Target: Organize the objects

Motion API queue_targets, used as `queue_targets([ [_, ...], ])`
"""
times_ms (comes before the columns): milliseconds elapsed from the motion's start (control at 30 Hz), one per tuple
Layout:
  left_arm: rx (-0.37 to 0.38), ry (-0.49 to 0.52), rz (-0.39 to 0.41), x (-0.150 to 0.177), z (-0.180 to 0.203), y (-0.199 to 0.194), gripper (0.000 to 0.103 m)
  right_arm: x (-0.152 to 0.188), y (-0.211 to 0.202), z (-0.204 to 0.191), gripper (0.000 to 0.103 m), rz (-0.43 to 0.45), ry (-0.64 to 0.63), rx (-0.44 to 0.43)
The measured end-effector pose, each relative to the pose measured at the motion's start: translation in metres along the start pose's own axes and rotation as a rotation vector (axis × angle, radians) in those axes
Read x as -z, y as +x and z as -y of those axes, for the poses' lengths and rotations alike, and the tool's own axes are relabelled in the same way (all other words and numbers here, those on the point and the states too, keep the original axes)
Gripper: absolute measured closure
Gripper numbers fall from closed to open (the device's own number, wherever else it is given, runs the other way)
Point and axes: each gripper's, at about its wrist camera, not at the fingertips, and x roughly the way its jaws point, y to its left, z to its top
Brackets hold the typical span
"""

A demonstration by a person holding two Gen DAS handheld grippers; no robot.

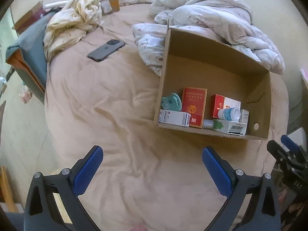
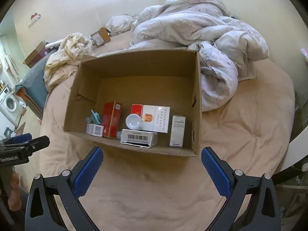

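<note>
From my left wrist camera, I see the left claw (image 1: 152, 152) spread wide with nothing between its blue pads (image 1: 87, 170); it hangs over the bare tan sheet of the bed (image 1: 107, 115). The cardboard box (image 1: 258, 104) sits on the bed ahead and to the right, open side up. Along its near wall lie the sorted things: a teal pacifier (image 1: 170, 101) in the left corner, a white carton (image 1: 174, 117) in front of it, a tall red box (image 1: 194, 106) standing just beside, then a red-and-white pack (image 1: 225, 104), a small bottle (image 1: 229, 114) lying on its side, and a white-and-green carton (image 1: 230, 126) at the front. A dark phone (image 1: 106, 50) lies face down on the sheet, well apart from the box, to its left. A cream cloth (image 1: 74, 22) is bunched beyond the phone, and a rumpled white duvet (image 1: 211, 19) is heaped behind the box. The right claw (image 1: 284, 150) shows at the right edge; from here I cannot tell how its fingers stand.

From my right wrist camera, the right claw (image 2: 152, 152) is also spread wide and empty, poised just short of the box's (image 2: 132, 65) near wall. Inside I make out the pacifier (image 2: 95, 116), the red box (image 2: 111, 119), the red-and-white pack (image 2: 156, 118), the bottle (image 2: 133, 121) with its pale base towards me, a barcoded carton (image 2: 138, 137), and a slim white carton (image 2: 177, 130) near the right wall. The duvet (image 2: 211, 38) lies behind and right of the box. Part of the left claw (image 2: 25, 144) pokes in at the left edge.
</note>
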Motion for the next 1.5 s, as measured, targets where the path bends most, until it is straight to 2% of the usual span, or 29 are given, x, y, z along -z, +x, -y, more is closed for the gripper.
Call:
queue_targets([
  [367, -0.018, 0.063, -0.015, 0.003, 0.018, 0.009, 0.001, 0.0, 0.006, -0.001, 0.0, -0.024, 0.013, -0.022],
  [1500, -0.004, 0.083, -0.011, 0.006, 0.029, 0.007, 0.001, 0.0, 0.003, -0.004, 0.0, -0.019, -0.007, -0.011],
])
